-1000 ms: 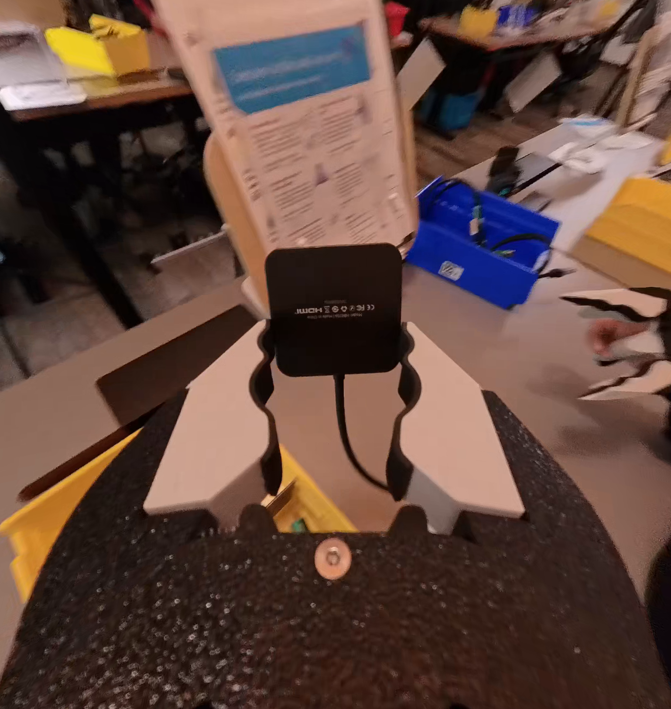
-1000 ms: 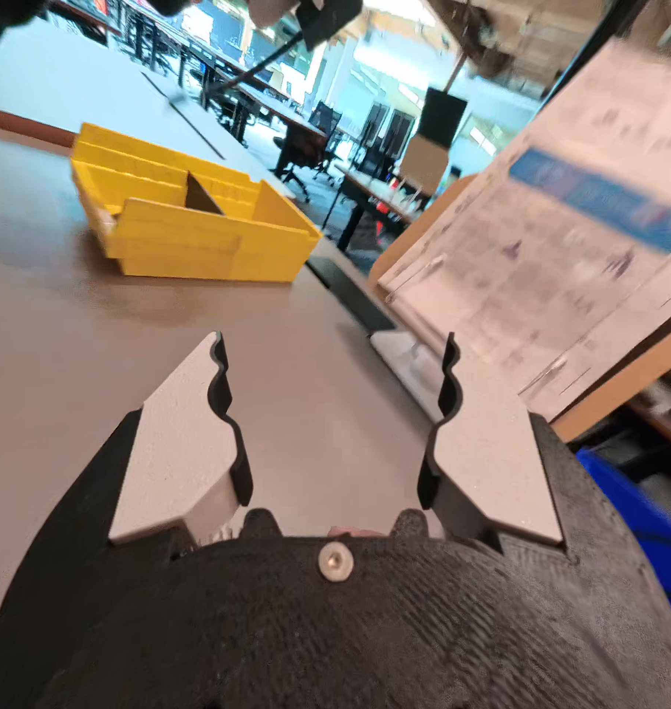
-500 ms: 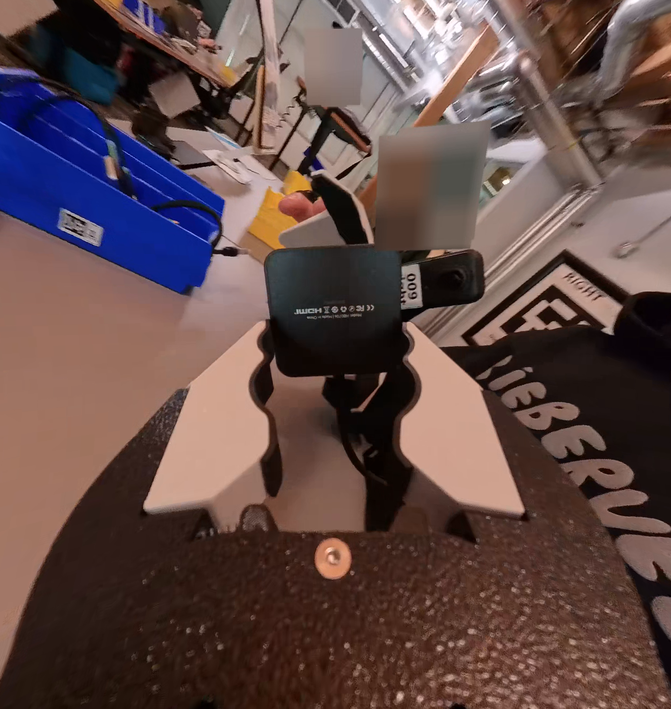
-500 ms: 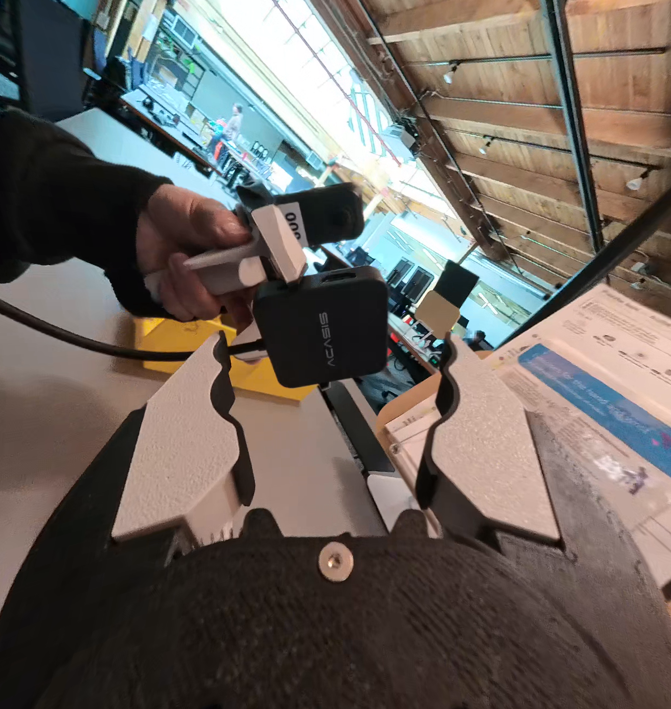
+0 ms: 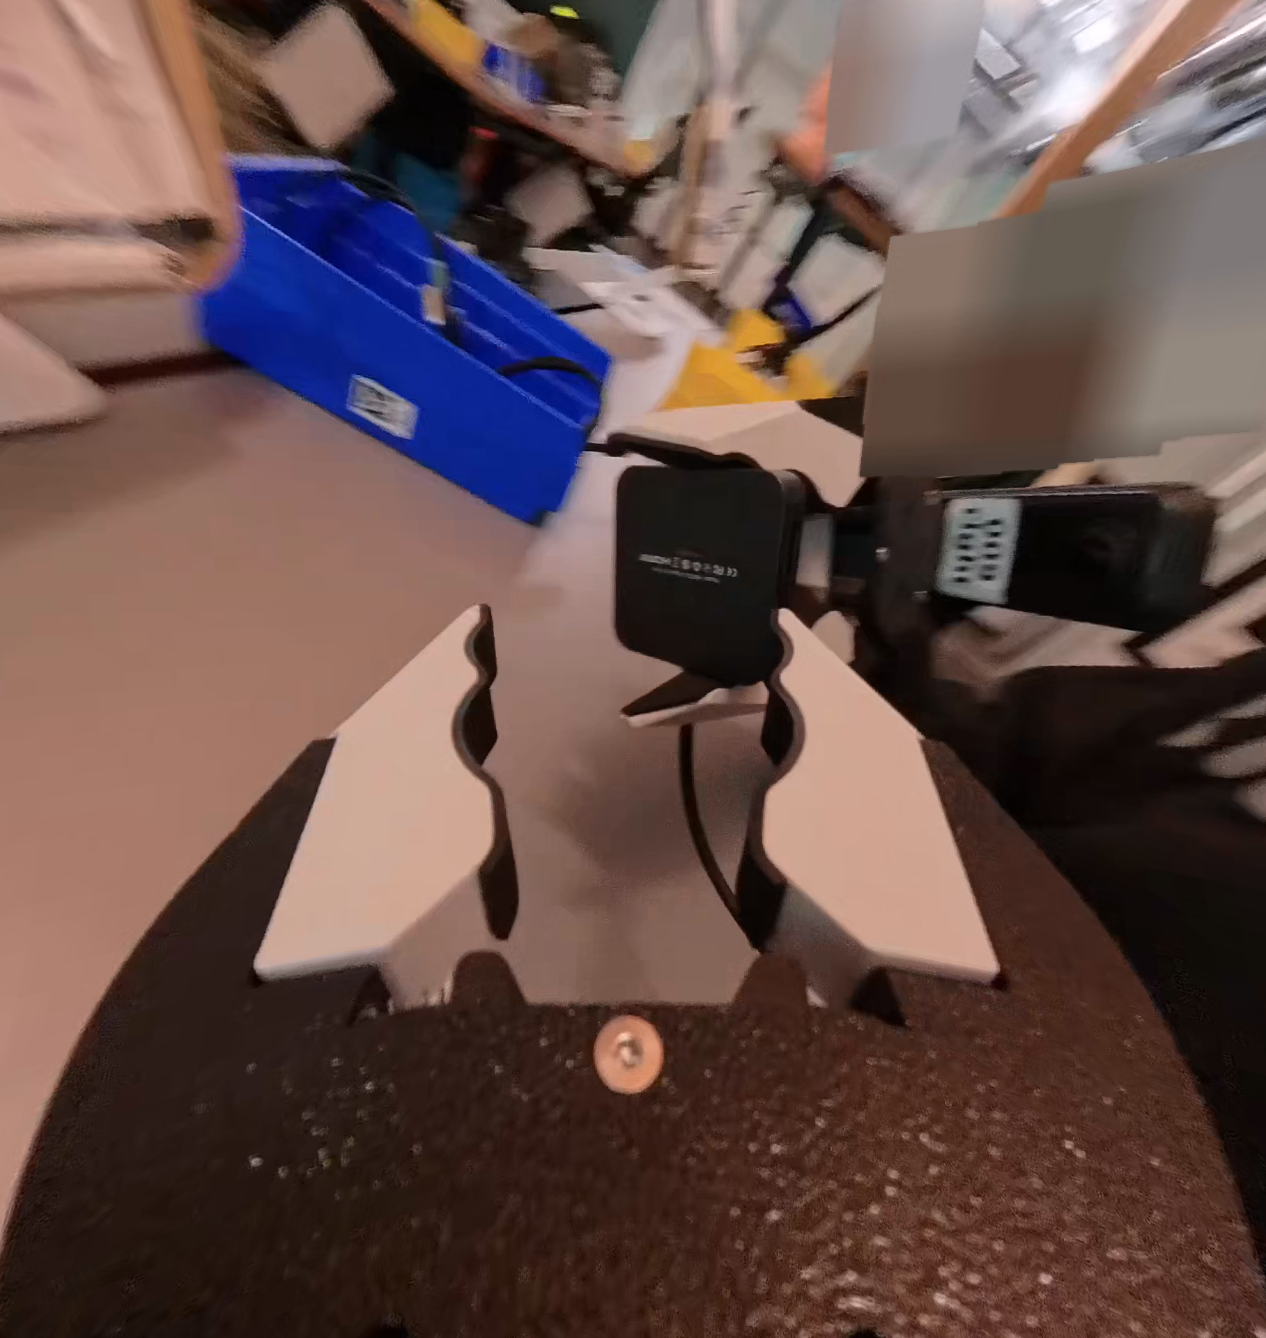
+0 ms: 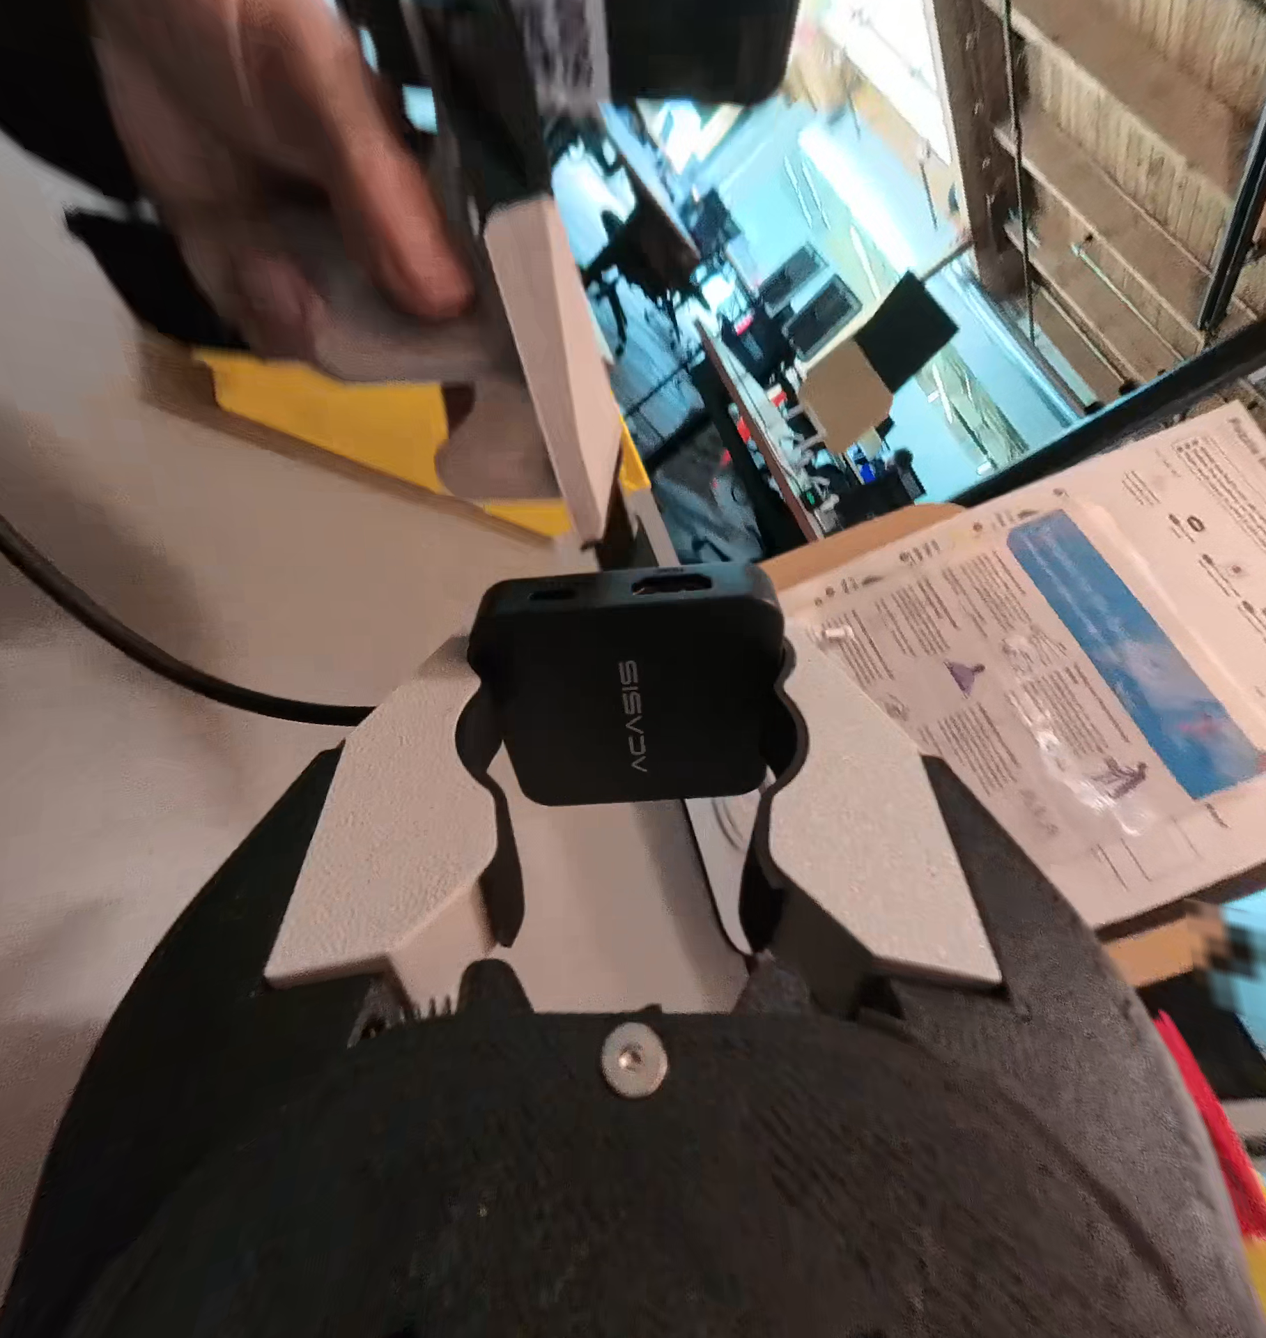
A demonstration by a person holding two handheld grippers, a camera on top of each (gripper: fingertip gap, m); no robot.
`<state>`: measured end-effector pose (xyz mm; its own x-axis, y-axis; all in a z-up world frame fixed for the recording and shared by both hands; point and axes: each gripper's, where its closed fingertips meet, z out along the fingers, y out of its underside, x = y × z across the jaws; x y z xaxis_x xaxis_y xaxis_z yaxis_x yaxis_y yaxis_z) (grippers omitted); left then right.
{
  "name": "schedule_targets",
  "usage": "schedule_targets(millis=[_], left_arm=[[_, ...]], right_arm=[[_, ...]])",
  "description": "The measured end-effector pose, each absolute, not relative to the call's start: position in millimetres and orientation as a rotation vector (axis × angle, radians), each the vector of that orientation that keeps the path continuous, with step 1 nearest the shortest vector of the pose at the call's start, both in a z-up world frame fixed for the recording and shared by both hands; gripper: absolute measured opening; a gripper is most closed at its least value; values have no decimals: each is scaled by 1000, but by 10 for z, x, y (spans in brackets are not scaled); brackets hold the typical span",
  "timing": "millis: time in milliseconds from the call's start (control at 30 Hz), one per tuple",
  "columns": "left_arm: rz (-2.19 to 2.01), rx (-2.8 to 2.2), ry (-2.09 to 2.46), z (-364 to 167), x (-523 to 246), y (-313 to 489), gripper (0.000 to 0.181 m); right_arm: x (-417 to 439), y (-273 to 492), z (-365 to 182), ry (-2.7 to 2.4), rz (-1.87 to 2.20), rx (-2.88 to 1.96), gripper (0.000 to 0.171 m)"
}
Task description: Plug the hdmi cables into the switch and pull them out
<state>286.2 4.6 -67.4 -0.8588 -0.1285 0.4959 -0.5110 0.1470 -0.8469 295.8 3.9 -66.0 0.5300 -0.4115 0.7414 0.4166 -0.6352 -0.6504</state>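
Note:
The black square HDMI switch (image 6: 630, 717) sits between the fingertips of my right gripper (image 6: 628, 651), which is shut on it, ports facing away. Its black cable (image 6: 108, 637) trails off to the left over the table. In the left wrist view the switch (image 5: 695, 572) is held by the other gripper, which comes in from the right with its camera (image 5: 1049, 557). My left gripper (image 5: 633, 623) is open and holds nothing; the switch is just ahead of its right finger. A hand (image 6: 268, 181) holds the left gripper beyond the switch.
A blue bin (image 5: 398, 347) with cables stands at the back of the grey table (image 5: 181, 651). A yellow bin (image 6: 340, 413) lies behind the left gripper. A printed instruction sheet (image 6: 1086, 688) on a wooden stand is at the right.
The switch has passed from my left gripper to my right one. The left gripper opened and let go; the right gripper, open before, closed on the switch.

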Motion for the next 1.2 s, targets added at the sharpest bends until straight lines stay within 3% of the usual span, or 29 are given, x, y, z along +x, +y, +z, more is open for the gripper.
schedule_targets(millis=[167, 233, 300, 400, 467, 533, 800, 1067, 1200], left_arm=[[1713, 615, -2418, -639, 2707, -27, 66], [1690, 641, -2480, -719, 2700, -98, 51], [1742, 628, -2499, -748, 2732, -125, 18], [1754, 588, -2431, -809, 2745, -91, 11], [1752, 640, -2225, -769, 2777, -19, 10], [1710, 667, -1944, -657, 2755, 60, 10], [1361, 574, -1591, -830, 2433, 103, 10], [1290, 602, -1564, -919, 2394, -88, 10], [1255, 638, -1566, -986, 2405, -165, 10]], right_arm=[[3112, -17, -777, -6, -1408, -2038, 72], [3106, 40, -833, -50, -1434, -2080, 72], [3082, 90, -894, -77, -1431, -2103, 72], [2995, 116, -891, -187, -1401, -1993, 73], [2913, 51, -855, -165, -1294, -1909, 91], [2749, 7, -696, -128, -1124, -1751, 98], [2370, -195, -711, -89, -568, -1515, 92], [2374, -160, -940, -78, -511, -1545, 68], [2369, -200, -999, -84, -532, -1566, 68]])
